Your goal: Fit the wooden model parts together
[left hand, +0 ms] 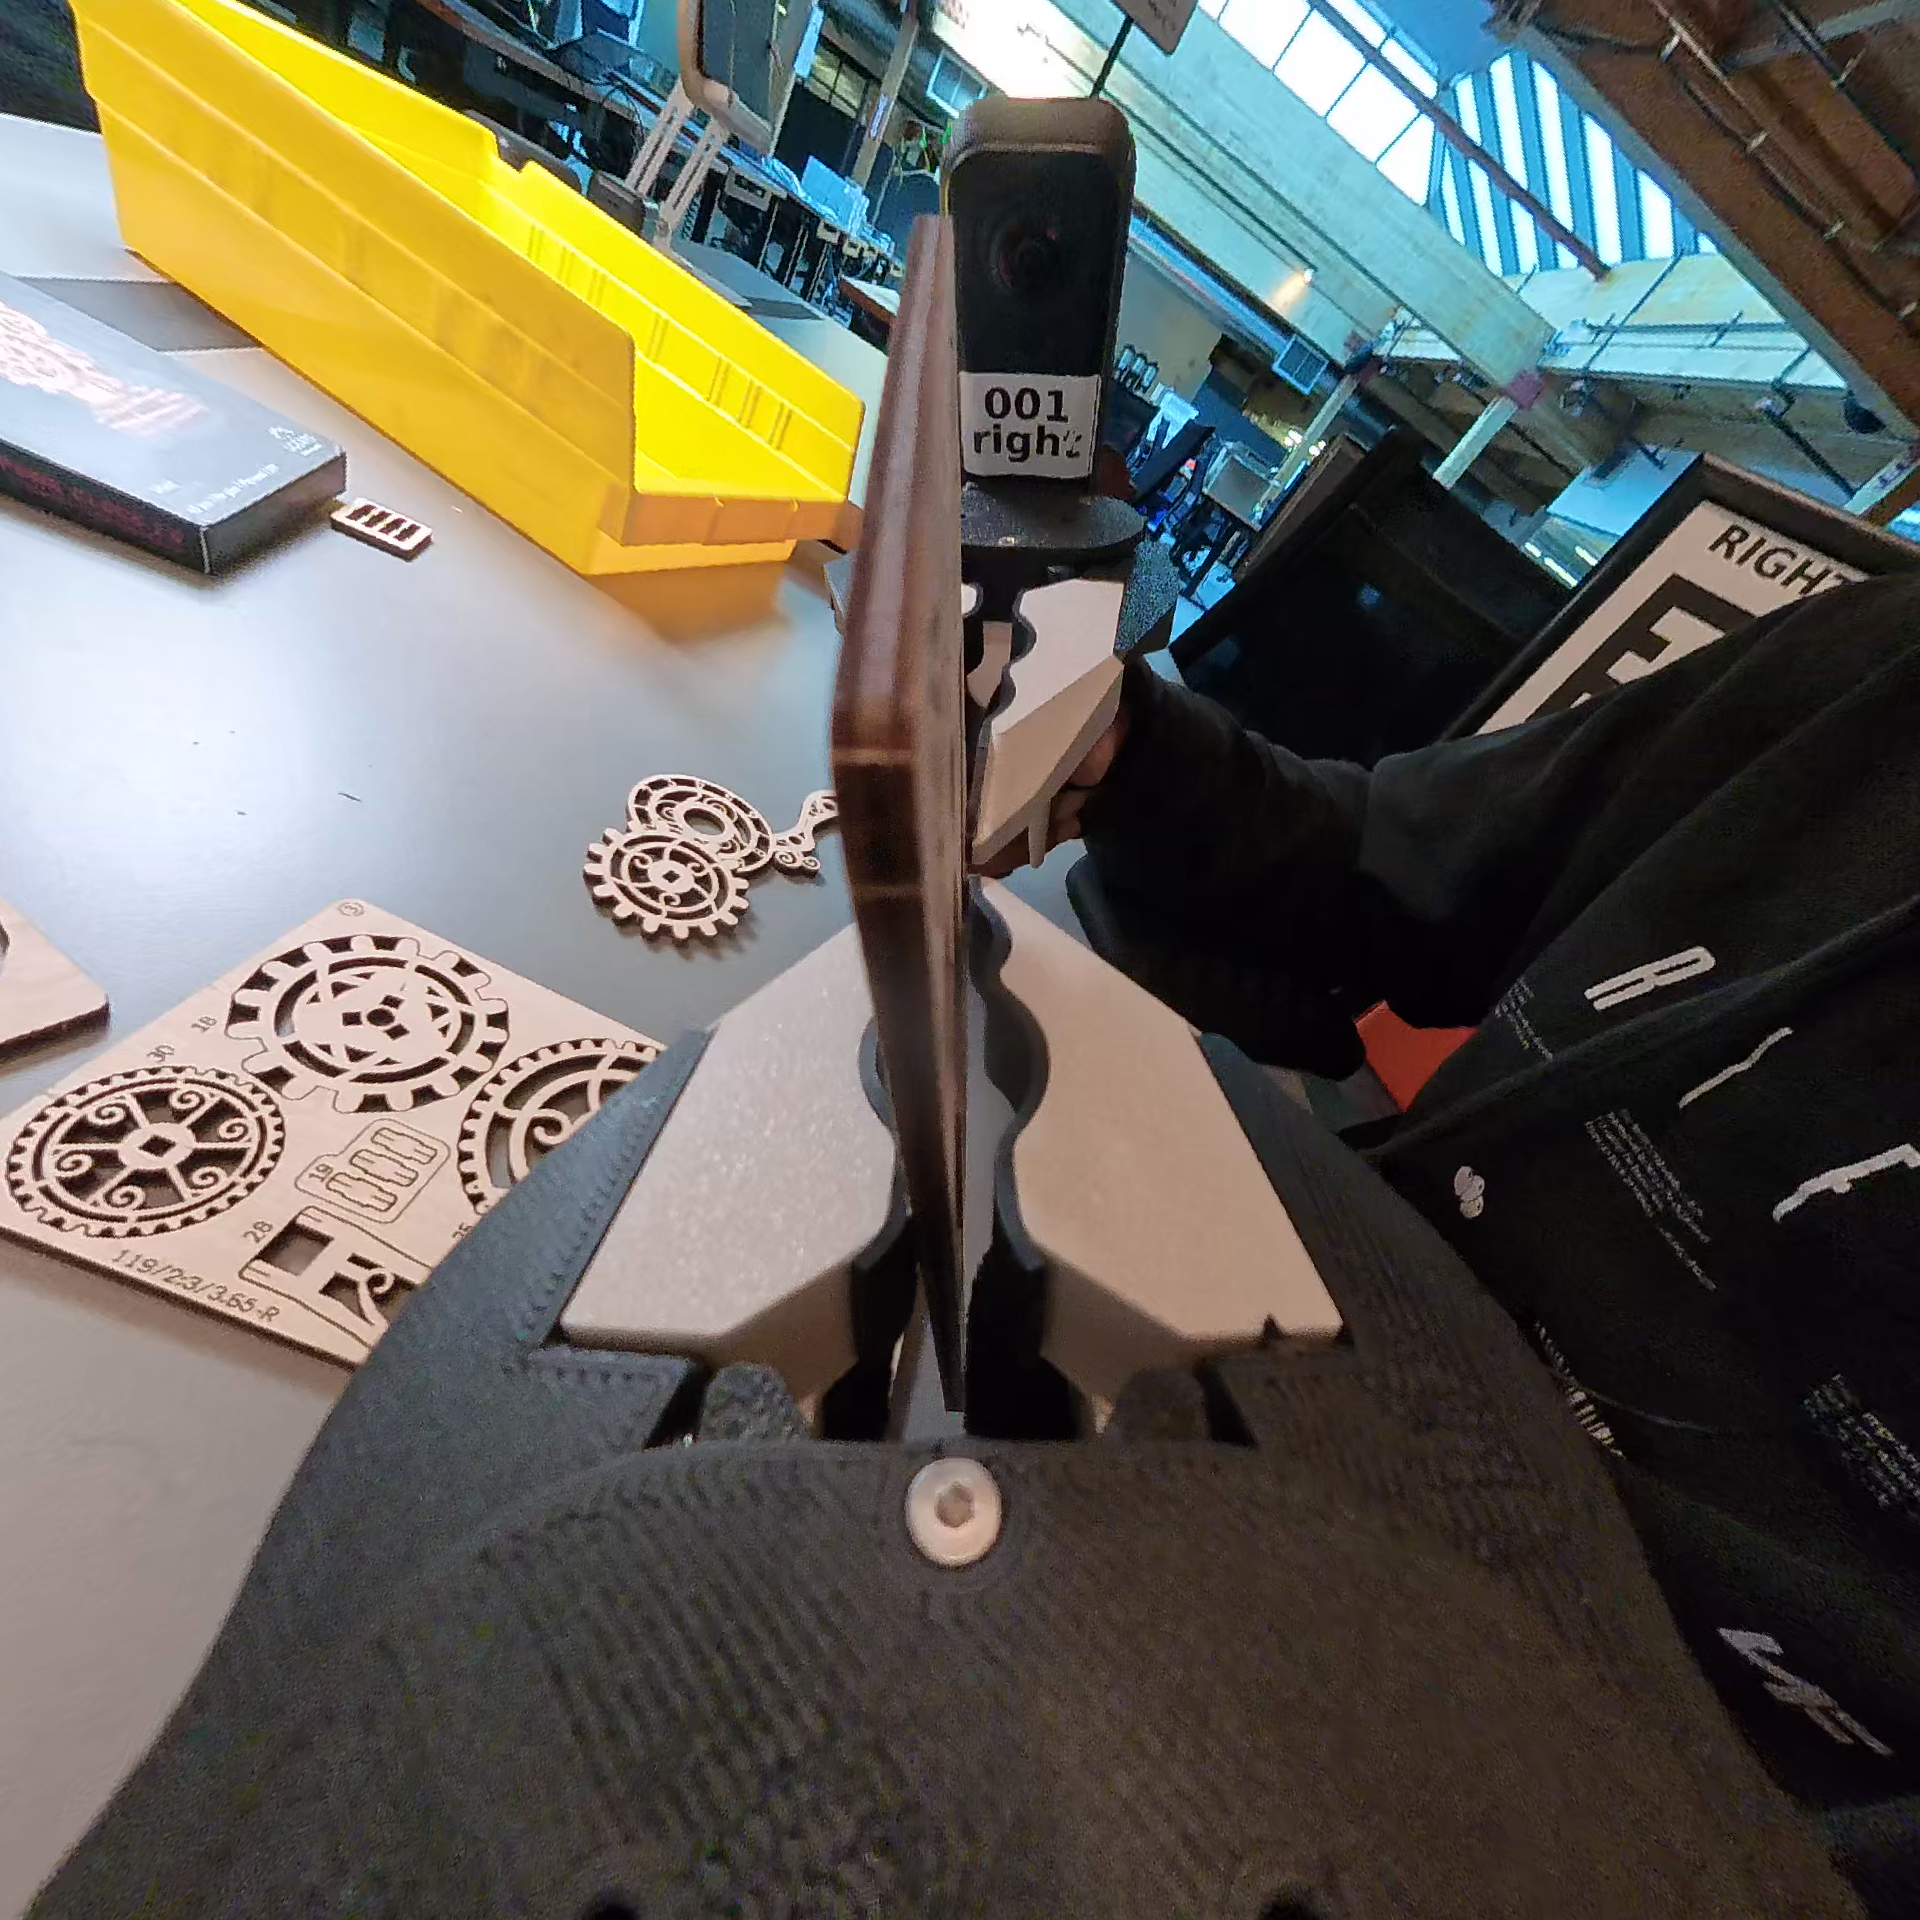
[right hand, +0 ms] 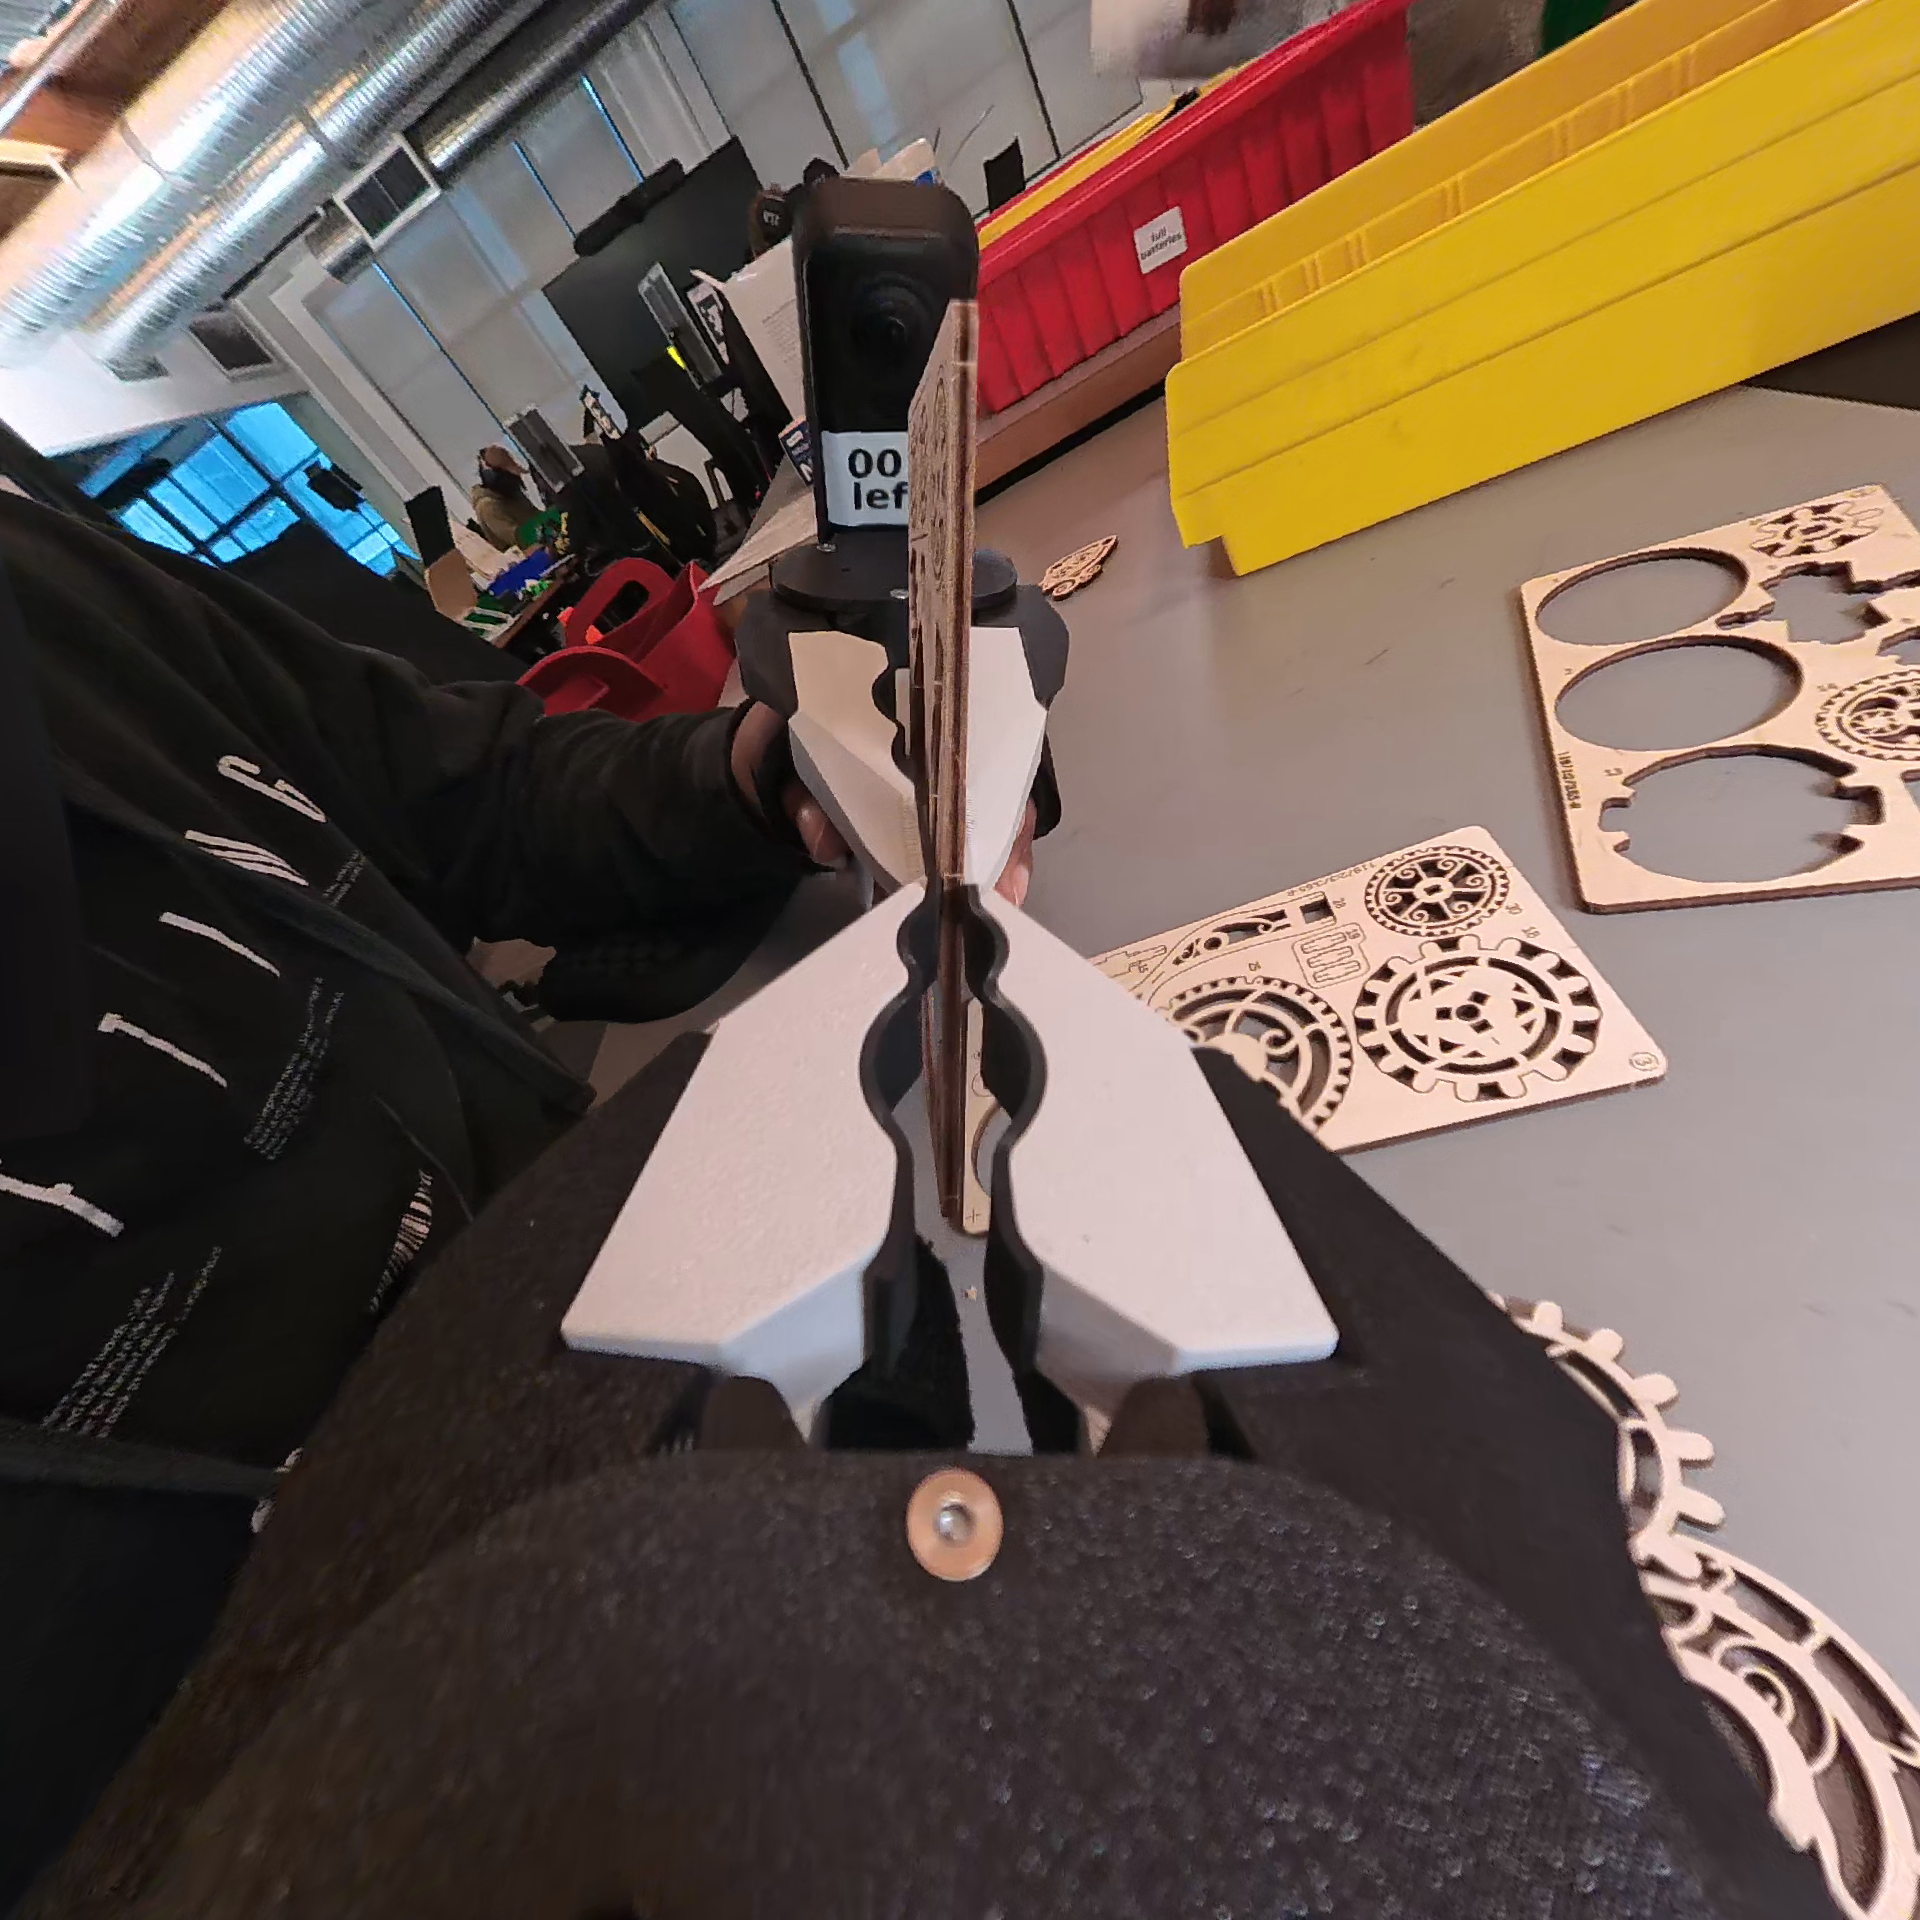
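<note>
A: We have the wooden sheet (left hand: 902,831) held on edge above the surface (left hand: 312,748), with the left claw (left hand: 940,1049) closed on its near end; its fingers (left hand: 769,1153) press both faces; the right claw (left hand: 992,727) faces us, gripping the far end.

B: From our side the right claw (right hand: 948,1039) is likewise pinched shut on the wooden sheet (right hand: 943,665); the left claw (right hand: 930,769) clamps it opposite; here we see its engraved face, which your view shows only as dark.

A: We alone see the loose gear piece (left hand: 686,857) and the black box (left hand: 145,436); the gear sheet (left hand: 281,1122) lies below.

B: We alone see the emptied sheet (right hand: 1714,707), the red bin (right hand: 1174,208) and a large cut gear (right hand: 1766,1662) at our corner; the yellow bin (right hand: 1538,291) shows in both.
</note>
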